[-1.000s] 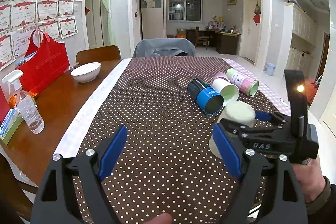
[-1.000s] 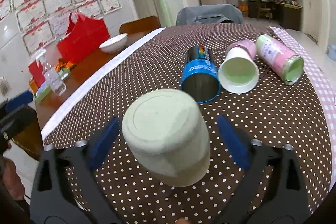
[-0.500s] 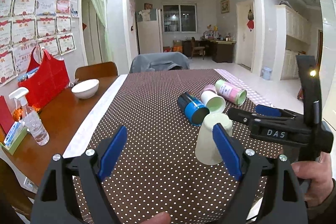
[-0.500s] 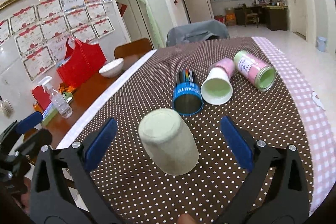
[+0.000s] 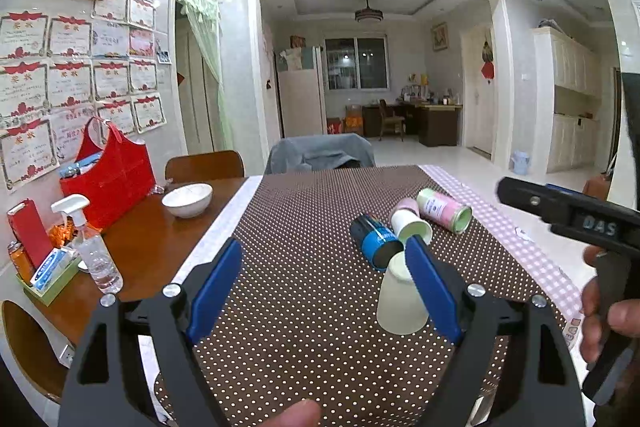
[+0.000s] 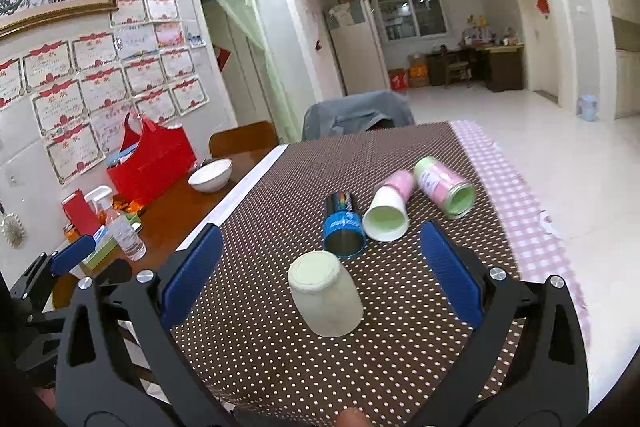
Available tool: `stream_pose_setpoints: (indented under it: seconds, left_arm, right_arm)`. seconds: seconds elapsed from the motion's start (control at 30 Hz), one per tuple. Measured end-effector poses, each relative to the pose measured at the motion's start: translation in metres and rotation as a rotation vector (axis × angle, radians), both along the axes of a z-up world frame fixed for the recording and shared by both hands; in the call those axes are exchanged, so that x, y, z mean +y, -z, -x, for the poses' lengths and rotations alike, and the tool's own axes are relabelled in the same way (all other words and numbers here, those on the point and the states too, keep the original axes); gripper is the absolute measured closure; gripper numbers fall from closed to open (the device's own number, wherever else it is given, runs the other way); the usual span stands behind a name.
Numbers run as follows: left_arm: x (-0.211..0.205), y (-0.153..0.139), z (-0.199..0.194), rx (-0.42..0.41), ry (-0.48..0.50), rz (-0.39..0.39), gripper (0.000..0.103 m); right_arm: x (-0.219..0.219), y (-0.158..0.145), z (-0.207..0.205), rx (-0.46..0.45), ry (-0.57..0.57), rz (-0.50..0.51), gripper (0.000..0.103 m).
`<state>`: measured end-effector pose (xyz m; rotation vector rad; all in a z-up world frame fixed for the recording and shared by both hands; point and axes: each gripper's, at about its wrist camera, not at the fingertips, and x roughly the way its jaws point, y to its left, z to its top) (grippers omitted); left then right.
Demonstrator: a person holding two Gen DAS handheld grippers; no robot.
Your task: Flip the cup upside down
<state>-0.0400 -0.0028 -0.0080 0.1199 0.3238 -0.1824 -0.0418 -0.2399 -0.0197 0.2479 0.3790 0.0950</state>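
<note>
Two hand-held grippers: left hand-held gripper (image 5: 322,287) and right hand-held gripper (image 6: 320,275) both spread wide, empty
cup (image 6: 325,298): upside down on bench (image 6: 280,355), near the blue can (image 6: 343,227), free of both

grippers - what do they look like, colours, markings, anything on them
Both are alike: the left gripper and right gripper have matte black skeletal frames with cut-out windows, silver screw heads at the joints, and flat blue pads lining the fingers. Seen from the left wrist, the right one's body carries raised "DAS" lettering. No cables show.
</note>
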Motion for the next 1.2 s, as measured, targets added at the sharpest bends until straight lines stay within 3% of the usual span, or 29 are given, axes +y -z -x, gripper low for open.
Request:
stream_pose_setpoints:
  seconds: [0.47,1.2]
  left_arm:
    - [-0.001,-0.013,0.044,-0.069,-0.008,0.045,0.021]
    - [0.005,-0.009,0.053,-0.062,0.001,0.047,0.020]
  right_arm:
    - [0.012,-0.007,0.074,-0.057,0.203,0.137,0.006]
    - [0.024,-0.007,0.082,-0.069,0.181,0.162,0.006]
